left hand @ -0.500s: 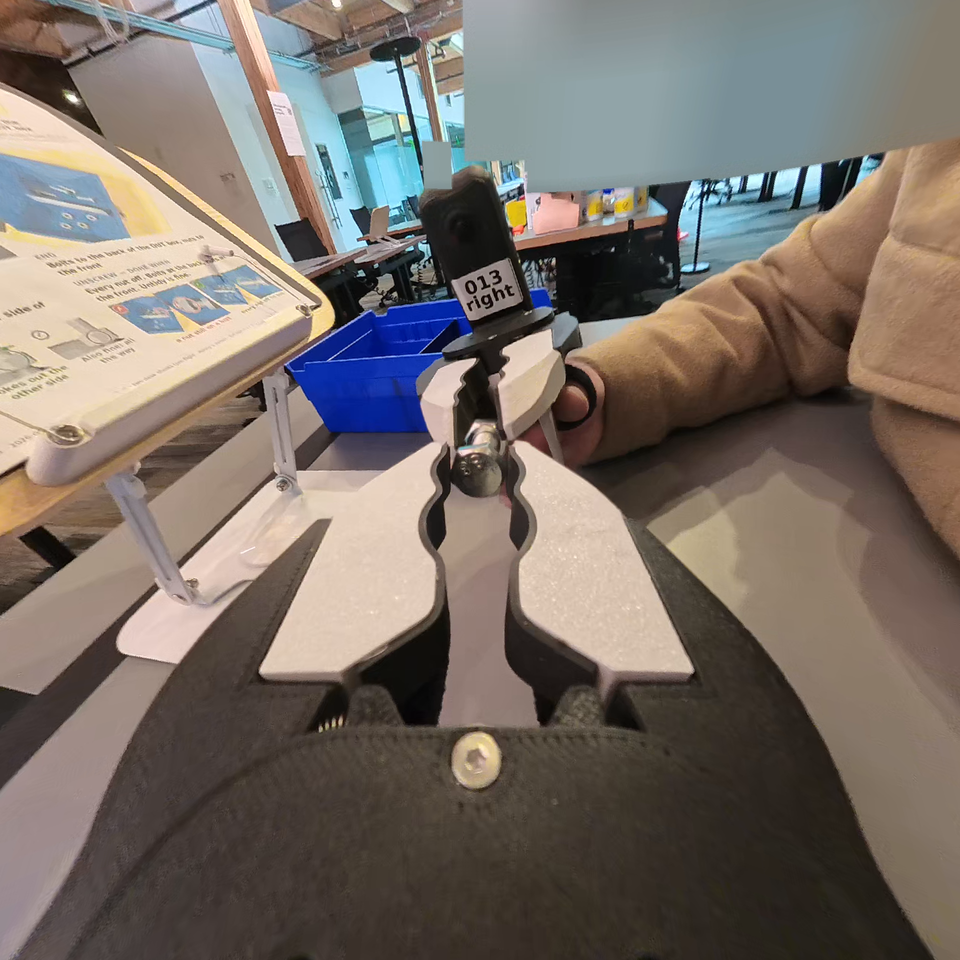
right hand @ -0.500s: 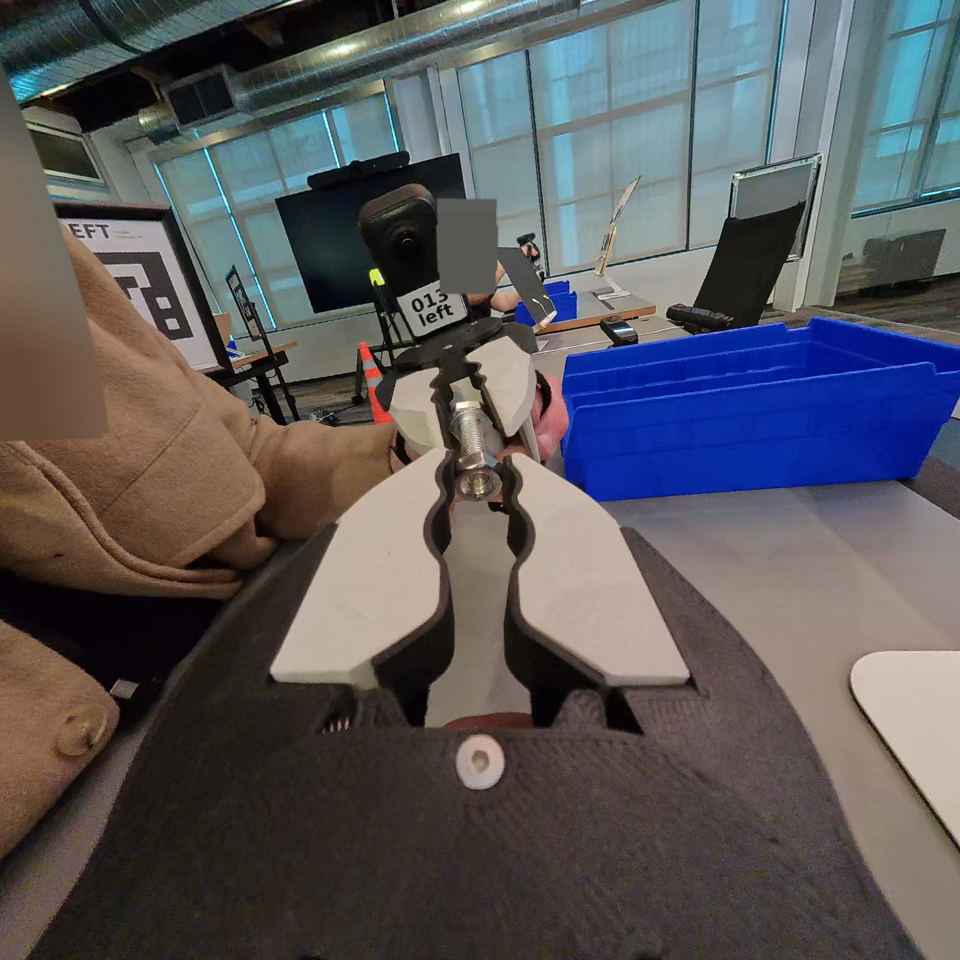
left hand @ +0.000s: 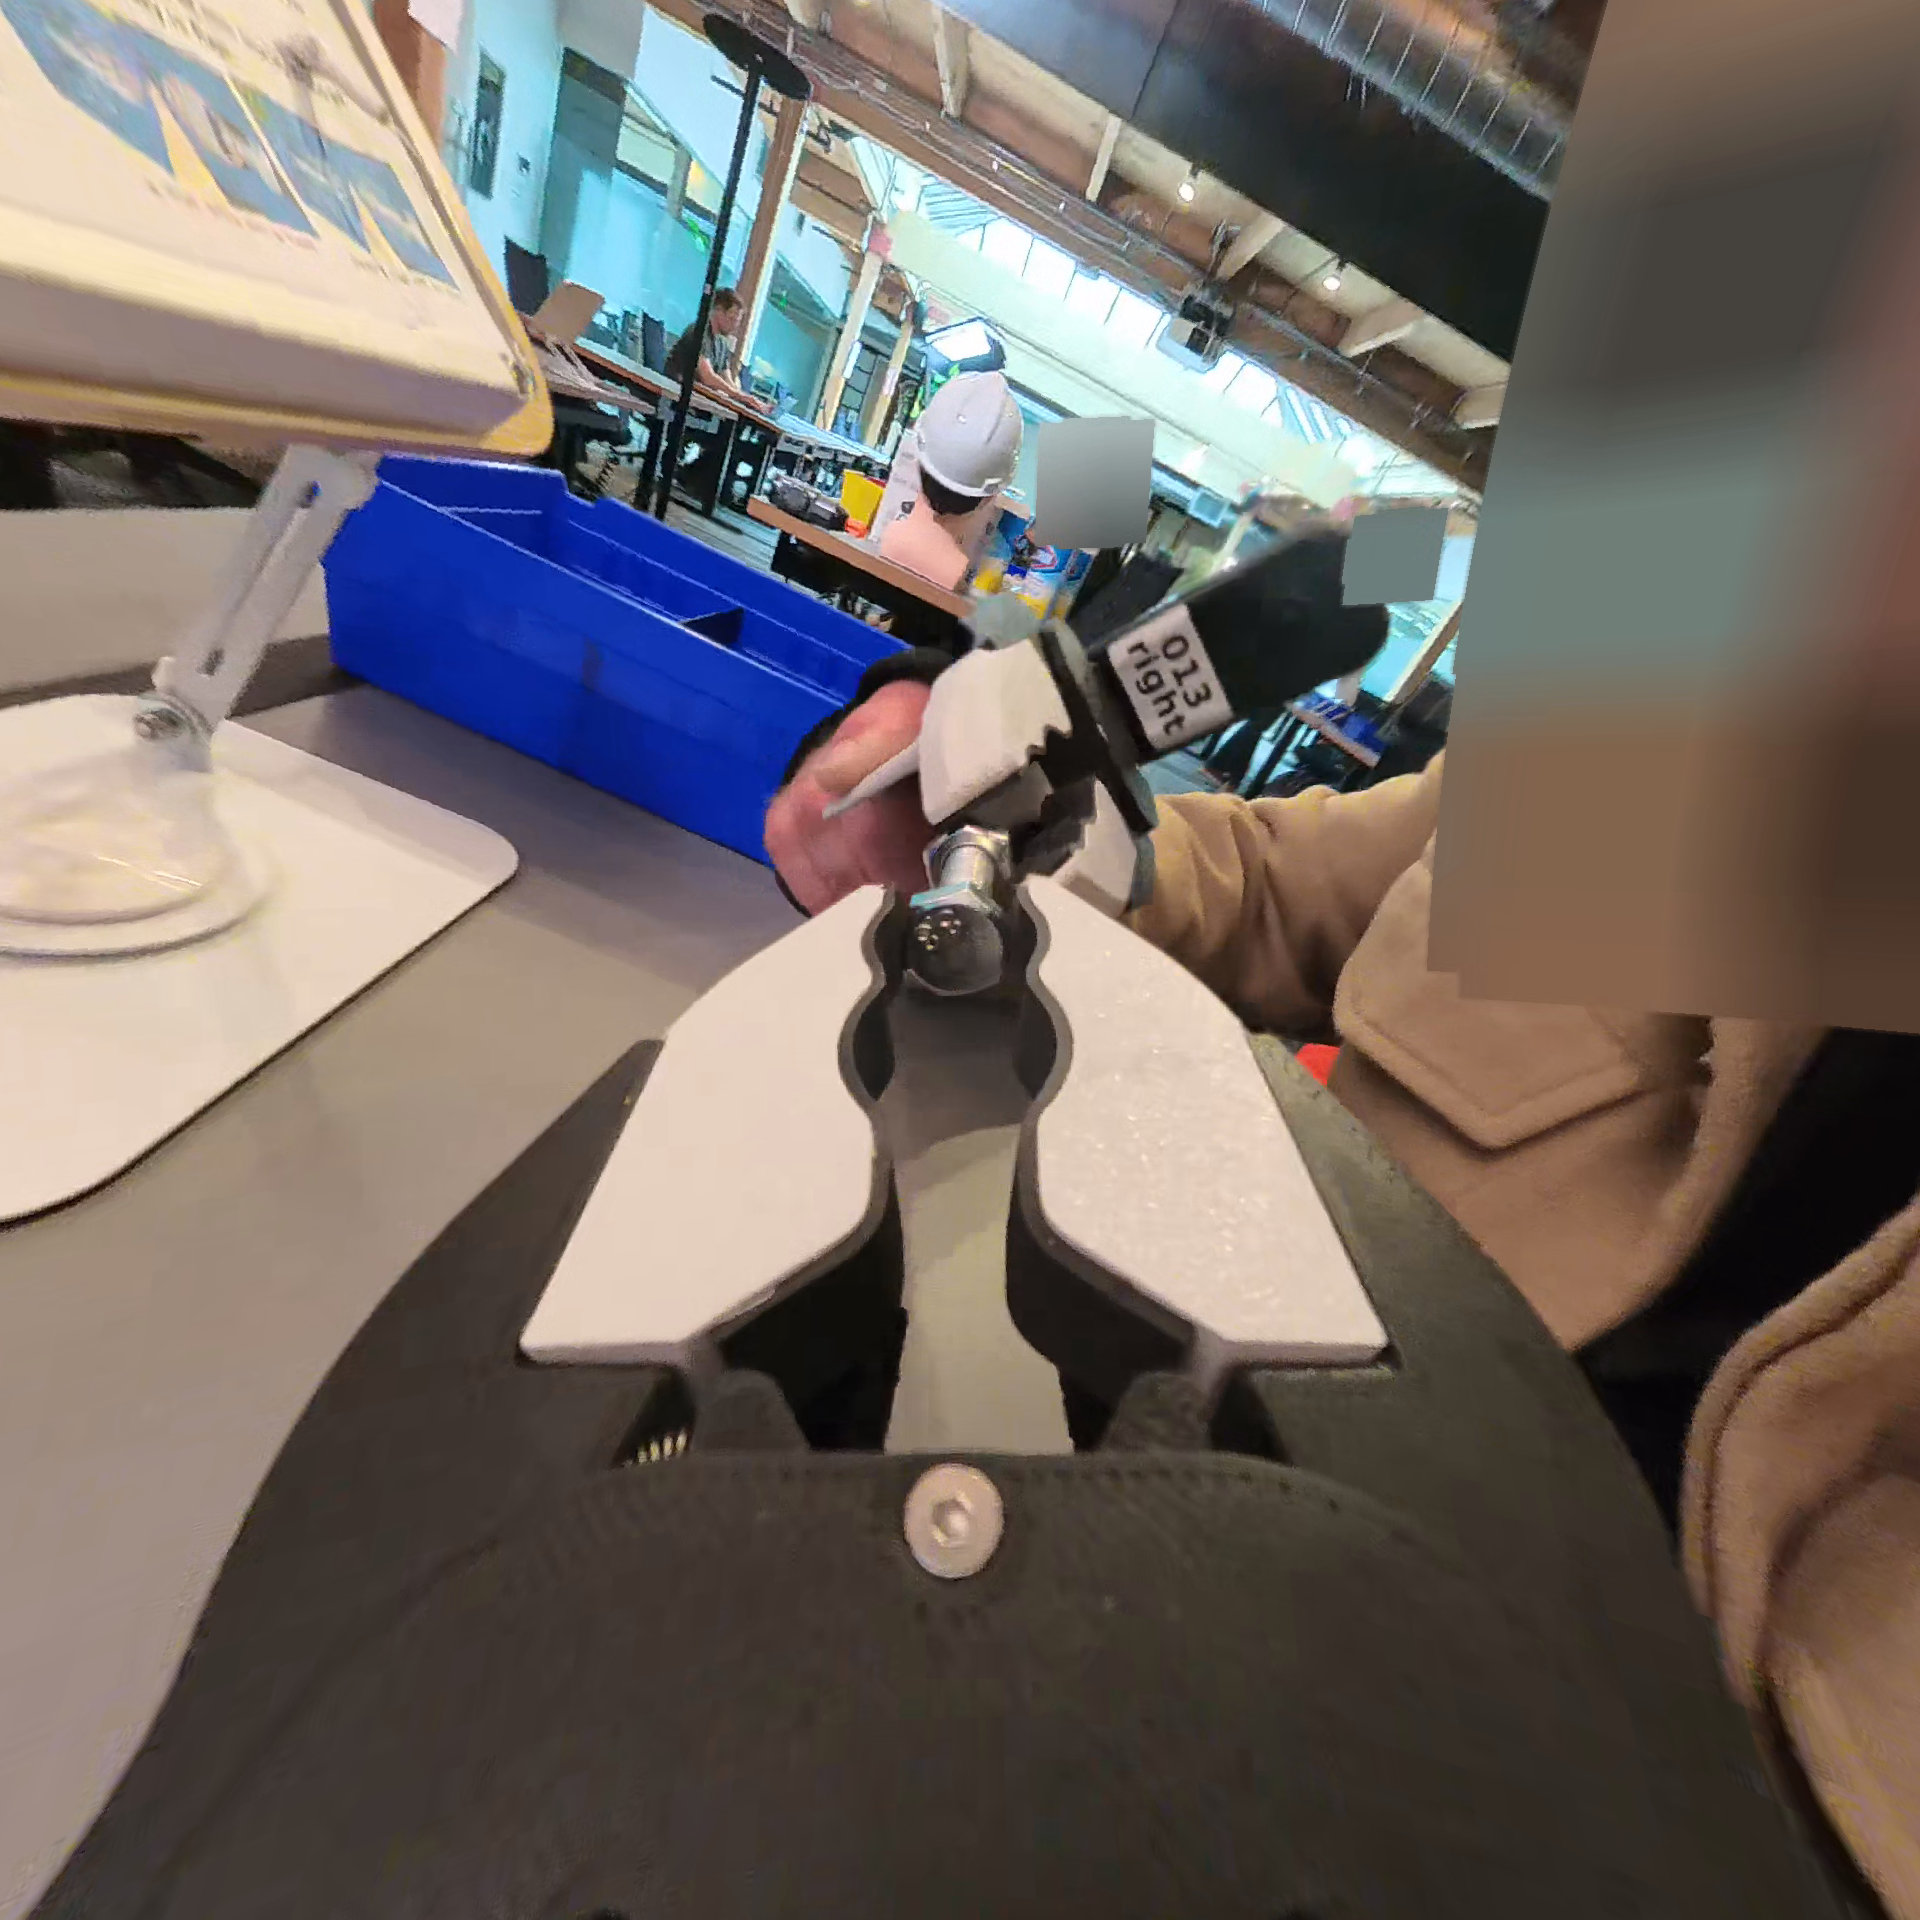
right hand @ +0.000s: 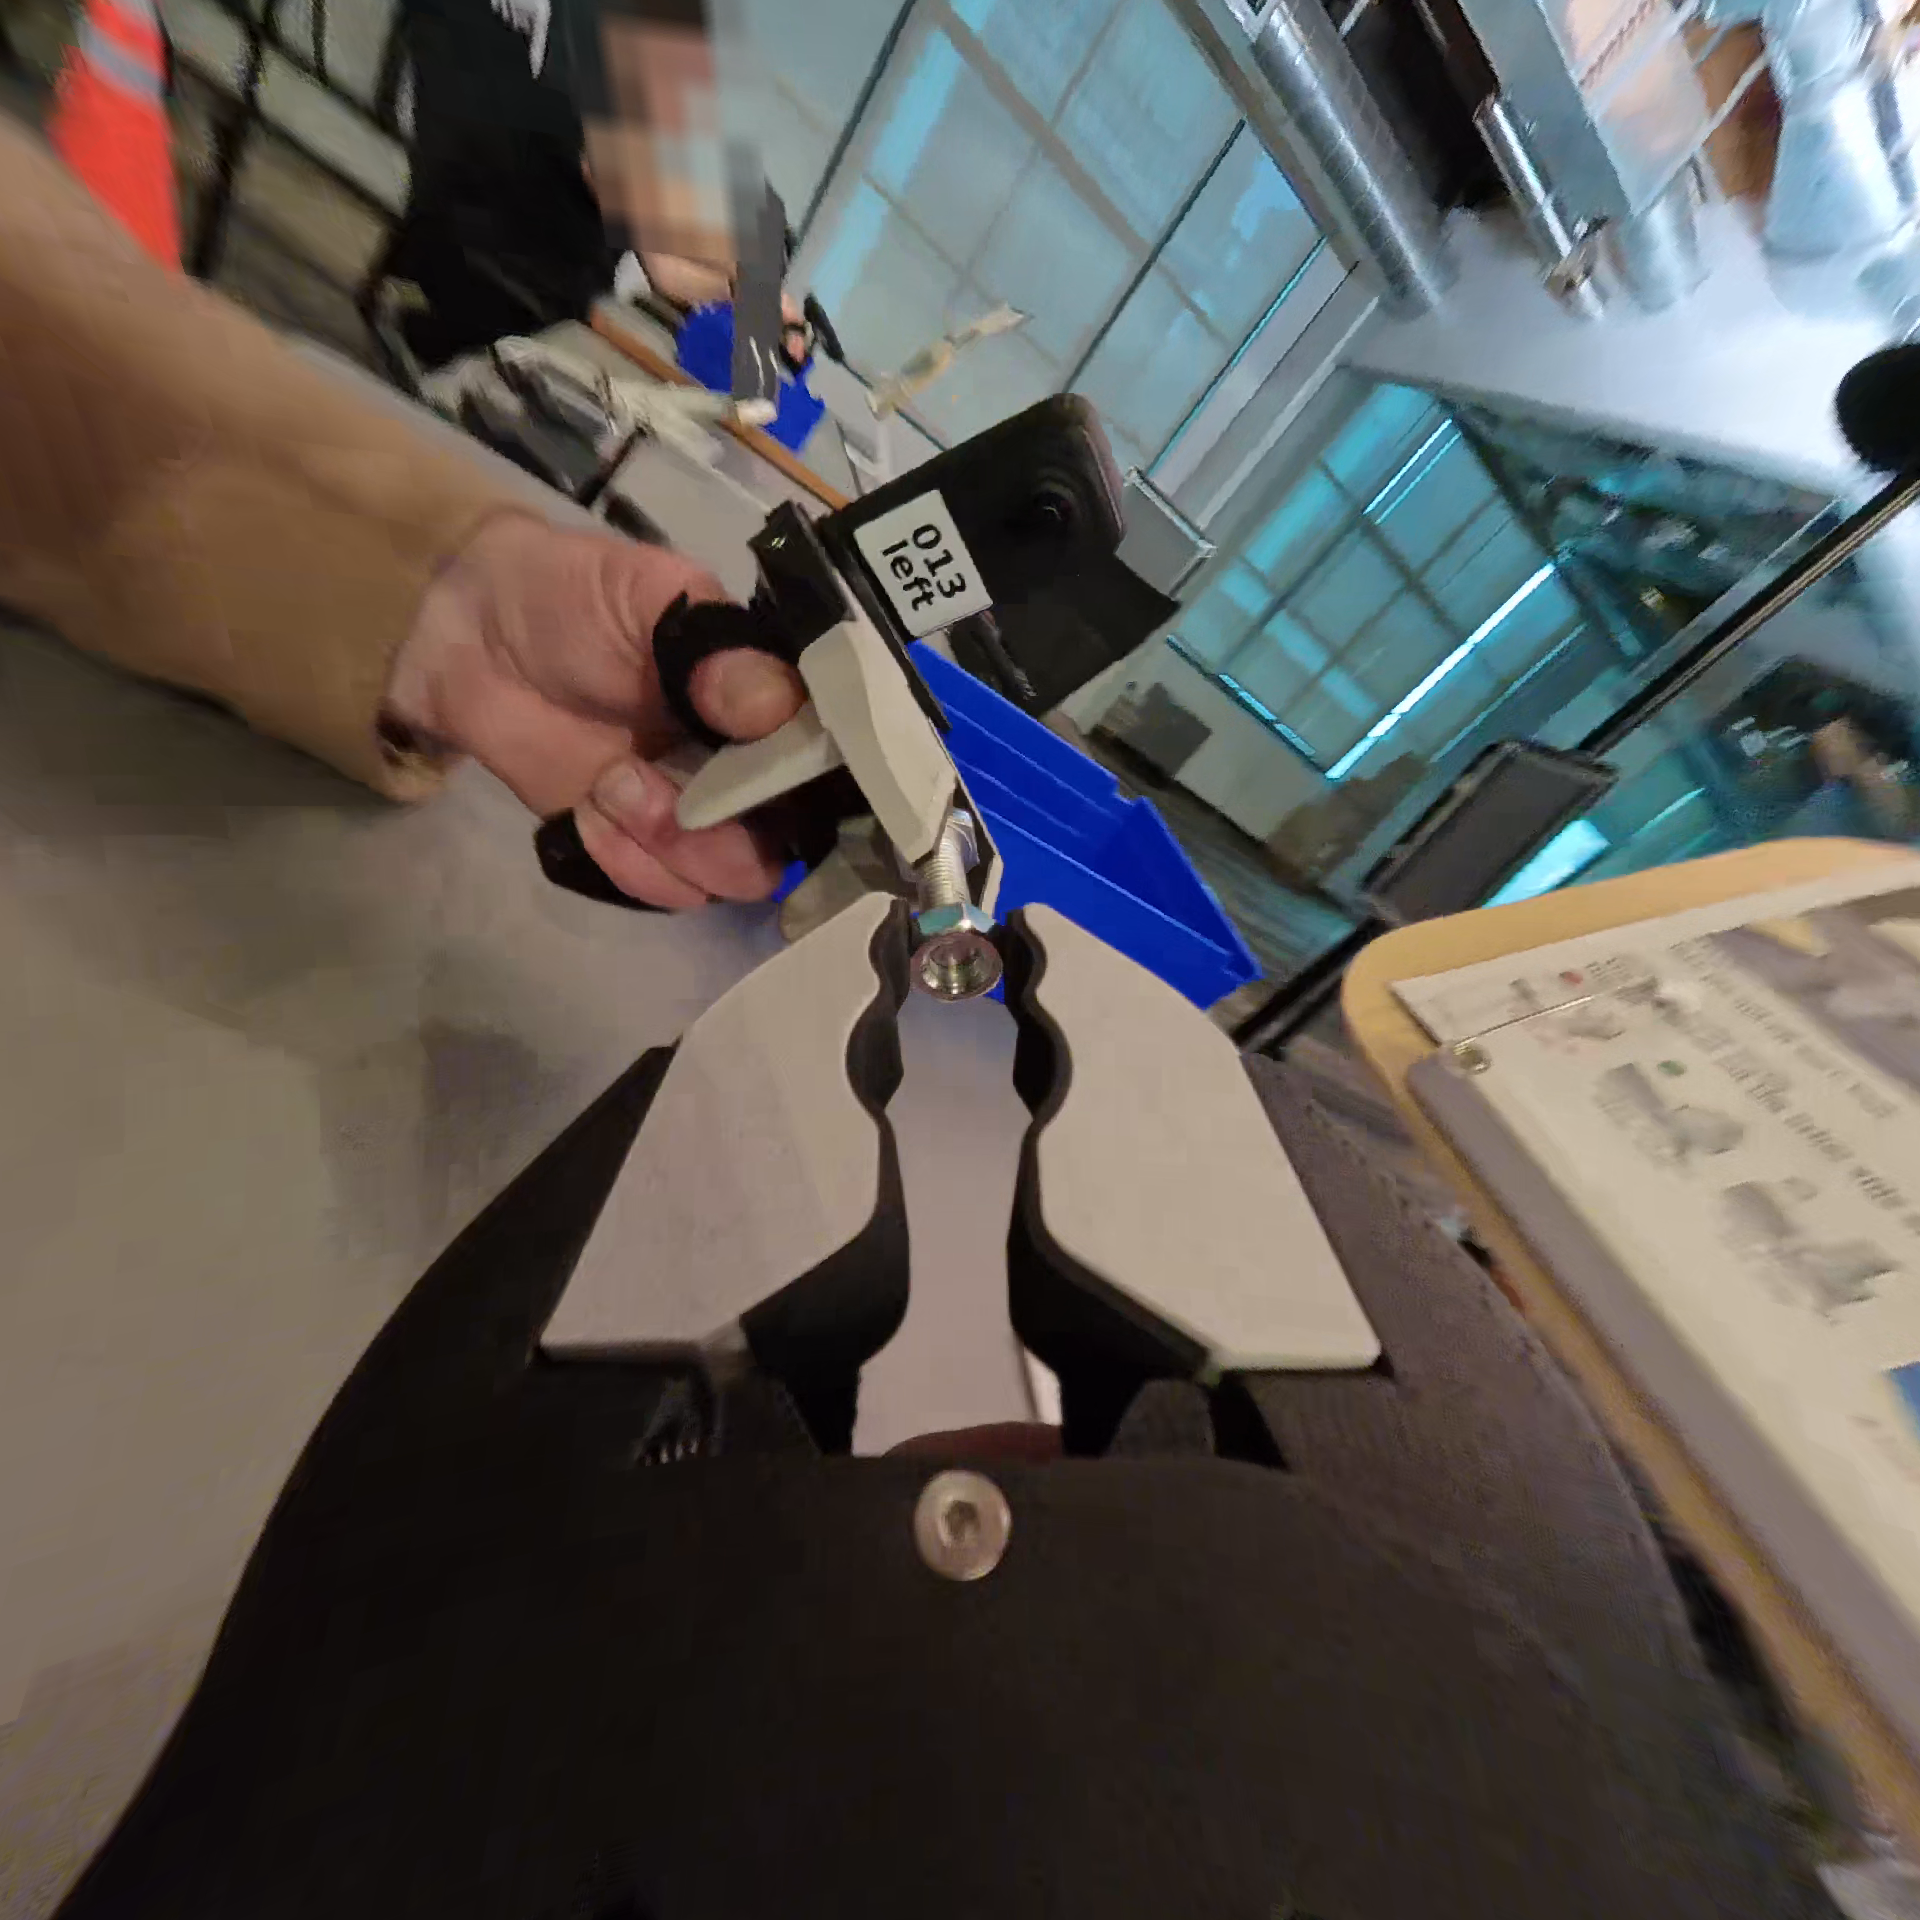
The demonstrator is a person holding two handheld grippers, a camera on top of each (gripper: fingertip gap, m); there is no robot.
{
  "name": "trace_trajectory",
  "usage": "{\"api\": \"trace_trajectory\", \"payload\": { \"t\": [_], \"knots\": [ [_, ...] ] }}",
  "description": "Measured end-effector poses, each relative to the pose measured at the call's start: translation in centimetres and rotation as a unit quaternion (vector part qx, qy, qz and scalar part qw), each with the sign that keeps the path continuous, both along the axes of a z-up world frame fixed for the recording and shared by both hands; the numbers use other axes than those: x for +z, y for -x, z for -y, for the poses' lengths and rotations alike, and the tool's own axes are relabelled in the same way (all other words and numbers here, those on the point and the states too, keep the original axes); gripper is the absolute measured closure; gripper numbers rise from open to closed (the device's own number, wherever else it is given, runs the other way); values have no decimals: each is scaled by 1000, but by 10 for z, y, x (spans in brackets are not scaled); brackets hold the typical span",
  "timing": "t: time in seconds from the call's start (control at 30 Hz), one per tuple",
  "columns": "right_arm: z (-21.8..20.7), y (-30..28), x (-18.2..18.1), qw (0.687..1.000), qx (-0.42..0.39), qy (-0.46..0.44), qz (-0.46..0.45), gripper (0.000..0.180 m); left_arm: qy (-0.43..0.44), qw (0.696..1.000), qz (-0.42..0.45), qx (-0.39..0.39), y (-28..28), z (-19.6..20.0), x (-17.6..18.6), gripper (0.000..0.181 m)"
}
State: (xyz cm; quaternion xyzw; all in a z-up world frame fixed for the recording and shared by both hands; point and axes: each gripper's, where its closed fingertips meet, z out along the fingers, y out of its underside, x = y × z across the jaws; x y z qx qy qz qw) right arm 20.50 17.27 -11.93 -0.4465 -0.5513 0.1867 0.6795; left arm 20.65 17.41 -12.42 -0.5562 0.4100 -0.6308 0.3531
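Bolt (left hand: 954, 940) gripped head-end by left gripper (left hand: 954, 935); right gripper (right hand: 956, 961) clamps its nut (right hand: 951, 920), above grey table (left hand: 499, 1039).

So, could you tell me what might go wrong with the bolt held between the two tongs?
The left tongs and right tongs pinch the bolt only at their very tips, so it could slip out and drop onto the grey table. The tongs also meet at an angle, so twisting might bind the nut.

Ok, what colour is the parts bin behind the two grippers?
Solid blue bin, seen best in the left wrist view.
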Motion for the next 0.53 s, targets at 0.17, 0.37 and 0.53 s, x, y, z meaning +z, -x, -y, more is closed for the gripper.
{"api": "trace_trajectory", "payload": {
  "t": [0.17, 0.37, 0.53],
  "knots": [
    [0, 1, -6, 973, -68, -192, 110, 162, 58, 998, 13, -26, -11, 3, -1, 162],
    [2, 3, -7, 962, -78, -229, 129, 162, 118, 991, 35, -56, -3, 1, -5, 162],
    [4, 5, -6, 979, -62, -170, 93, 162, 103, 993, 38, -54, 7, -1, -5, 162]
  ]
}}
